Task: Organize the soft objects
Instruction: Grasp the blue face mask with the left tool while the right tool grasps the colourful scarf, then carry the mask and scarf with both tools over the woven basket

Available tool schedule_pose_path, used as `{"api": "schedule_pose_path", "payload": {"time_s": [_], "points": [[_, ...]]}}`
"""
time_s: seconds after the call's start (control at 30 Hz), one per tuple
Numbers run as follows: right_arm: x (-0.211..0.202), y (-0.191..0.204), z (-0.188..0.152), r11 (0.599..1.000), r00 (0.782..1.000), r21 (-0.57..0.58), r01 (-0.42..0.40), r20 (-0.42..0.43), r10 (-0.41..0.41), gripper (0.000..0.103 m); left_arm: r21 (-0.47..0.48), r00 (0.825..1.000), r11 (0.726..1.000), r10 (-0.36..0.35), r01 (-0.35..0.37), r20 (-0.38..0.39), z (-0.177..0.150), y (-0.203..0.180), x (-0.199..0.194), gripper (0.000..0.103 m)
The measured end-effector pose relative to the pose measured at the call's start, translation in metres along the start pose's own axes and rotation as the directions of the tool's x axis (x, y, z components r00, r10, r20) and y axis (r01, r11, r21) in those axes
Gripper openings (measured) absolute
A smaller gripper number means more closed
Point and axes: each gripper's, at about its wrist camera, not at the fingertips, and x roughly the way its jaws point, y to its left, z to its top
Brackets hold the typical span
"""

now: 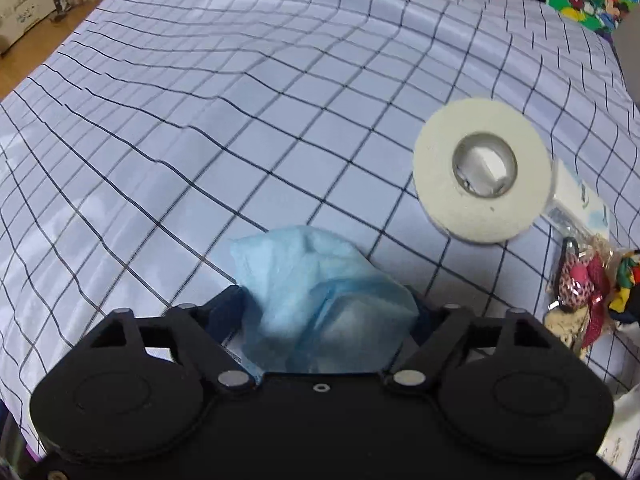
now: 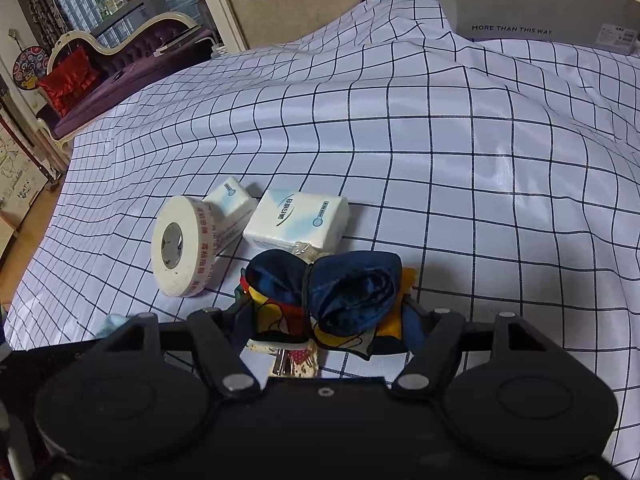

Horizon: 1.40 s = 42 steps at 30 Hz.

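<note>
My left tongs (image 1: 326, 304) are clamped on a crumpled blue cloth (image 1: 316, 280); it bunches up between the fingers and sticks out forward over the checked sheet (image 1: 200, 120). The fingers themselves are mostly hidden behind the cloth.

My right tongs (image 2: 326, 312) are closed around a navy bundle (image 2: 344, 284), a dark blue fabric piece cinched at the middle, with yellow and red print showing underneath. It sits between the fingers, low over the sheet (image 2: 440, 160). Can't tell if the bundle touches the sheet or is lifted.

Under the bundle in the right view: a small patterned item (image 2: 296, 360) with a metal clip, partly hidden.

Tape roll (image 2: 182, 240) stands on edge just left of the bundle, red print on its rim. In the left view the same roll (image 1: 482, 176) is to the right, hole facing me.

Two tissue packs behind the roll: the big pack (image 2: 298, 220) lies just beyond the bundle, the small pack (image 2: 230, 200) is touching the roll's far side. Left view shows only a sliver of a pack (image 1: 576, 196) past the roll.

Left view, right edge: a cluster of hair accessories (image 1: 588, 284), pink, red and multicolour, near the roll. Details too small.

Grey box (image 2: 540, 4) with lettering sits at the far right corner of the sheet.
</note>
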Motion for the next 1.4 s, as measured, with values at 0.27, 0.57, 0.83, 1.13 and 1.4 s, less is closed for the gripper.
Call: {"api": "schedule_pose_path", "payload": {"time_s": [0.27,0.57,0.83,1.13,1.4], "points": [[0.0,0.0,0.0,1.0,1.0,-0.001,0.007,0.011,-0.007,0.071,-0.034,0.999,0.999,-0.031,0.033,0.04,0.0,0.009,-0.027,0.055],[-0.003,0.011,-0.004,0.999,0.999,-0.043,0.024,0.041,-0.022,0.071,-0.054,0.995,0.999,0.011,-0.006,0.098,-0.011,0.023,-0.073,0.055],[-0.009,0.028,-0.009,0.995,0.999,-0.099,0.012,0.054,-0.007,0.071,-0.131,0.989,0.986,0.114,-0.101,0.095,-0.055,0.057,-0.114,0.055],[-0.035,0.068,-0.033,0.975,0.996,-0.216,-0.055,0.06,0.07,0.071,-0.263,0.947,0.922,0.312,-0.284,0.073,-0.153,0.11,-0.152,0.055],[-0.08,0.121,-0.109,0.905,0.978,-0.374,-0.204,-0.036,0.206,0.071,-0.367,0.941,0.874,0.338,-0.32,-0.015,-0.233,0.144,-0.157,0.055]]}}
